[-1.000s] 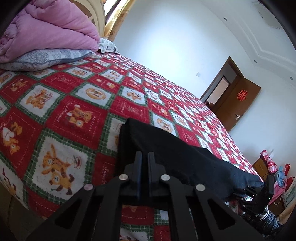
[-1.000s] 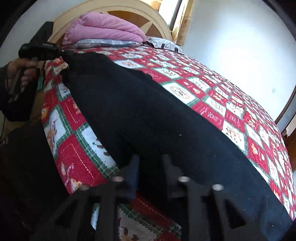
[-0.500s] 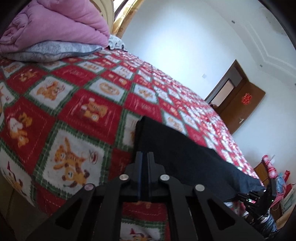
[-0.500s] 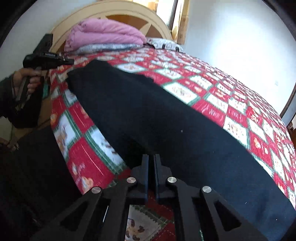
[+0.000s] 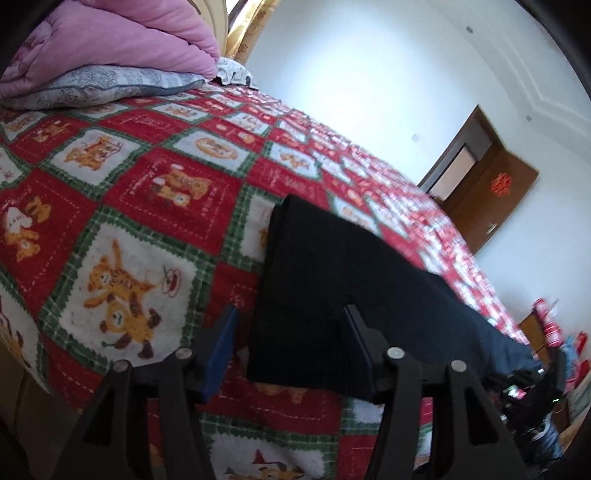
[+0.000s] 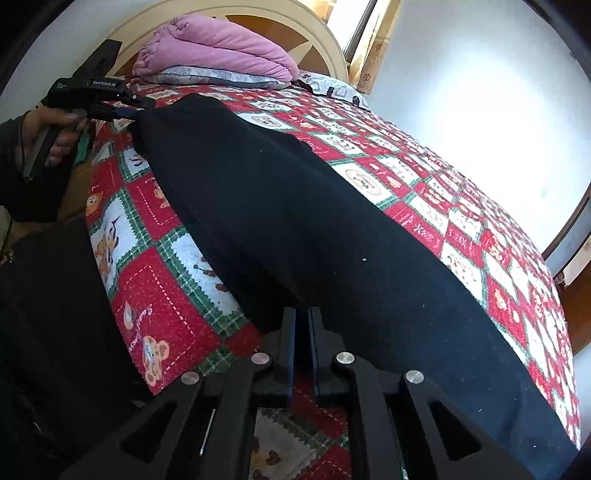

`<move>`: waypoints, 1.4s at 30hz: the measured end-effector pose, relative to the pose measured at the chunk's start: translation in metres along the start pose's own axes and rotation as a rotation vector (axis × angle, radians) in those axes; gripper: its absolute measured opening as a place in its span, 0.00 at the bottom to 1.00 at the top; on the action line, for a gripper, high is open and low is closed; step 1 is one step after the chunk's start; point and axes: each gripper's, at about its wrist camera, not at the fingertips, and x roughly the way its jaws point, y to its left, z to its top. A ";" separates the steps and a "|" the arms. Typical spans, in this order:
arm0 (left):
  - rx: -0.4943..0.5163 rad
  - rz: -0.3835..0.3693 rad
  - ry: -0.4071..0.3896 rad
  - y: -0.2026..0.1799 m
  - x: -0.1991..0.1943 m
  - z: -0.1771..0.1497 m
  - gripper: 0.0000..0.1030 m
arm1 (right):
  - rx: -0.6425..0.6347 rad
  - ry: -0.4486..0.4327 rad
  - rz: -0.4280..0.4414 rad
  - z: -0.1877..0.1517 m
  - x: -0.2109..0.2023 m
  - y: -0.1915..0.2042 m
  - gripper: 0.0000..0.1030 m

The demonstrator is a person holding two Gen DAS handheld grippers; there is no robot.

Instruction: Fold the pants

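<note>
Black pants (image 5: 332, 280) lie stretched along the near edge of a bed with a red, green and white teddy-bear quilt (image 5: 140, 206). My left gripper (image 5: 291, 314) is open, its fingers spread on either side of the pants' end, holding nothing. In the right wrist view the pants (image 6: 295, 206) run from the left gripper (image 6: 125, 107) at the far left down to my right gripper (image 6: 302, 314). The right gripper is shut on the pants' near edge.
A folded pink duvet (image 5: 110, 40) on a grey pillow (image 5: 103, 85) sits at the headboard (image 6: 236, 14). A brown door (image 5: 484, 199) stands far right. A person's hand (image 6: 55, 129) holds the left gripper. Clutter lies beside the bed (image 5: 546, 332).
My left gripper has opened and let go of the pants' end, which now lies on the quilt. My right gripper stays shut on the pants' edge.
</note>
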 end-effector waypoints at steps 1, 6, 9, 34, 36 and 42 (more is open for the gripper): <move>0.005 0.002 0.000 0.000 0.001 0.000 0.56 | -0.004 -0.003 -0.009 0.000 0.000 0.000 0.13; 0.025 0.019 -0.002 0.000 0.000 -0.001 0.25 | 0.021 -0.011 -0.003 -0.002 0.000 -0.005 0.15; 0.017 0.010 -0.022 0.005 -0.006 0.001 0.11 | 0.077 -0.012 0.036 -0.002 0.000 -0.014 0.15; 0.108 -0.003 -0.022 0.000 -0.022 0.000 0.10 | 0.146 -0.023 0.145 -0.002 -0.019 -0.018 0.02; 0.110 0.005 -0.013 0.002 -0.020 -0.001 0.10 | 0.151 -0.031 0.154 -0.003 -0.022 -0.019 0.02; 0.090 0.009 0.008 0.011 -0.014 -0.006 0.11 | 0.095 0.060 0.214 -0.009 -0.006 -0.003 0.00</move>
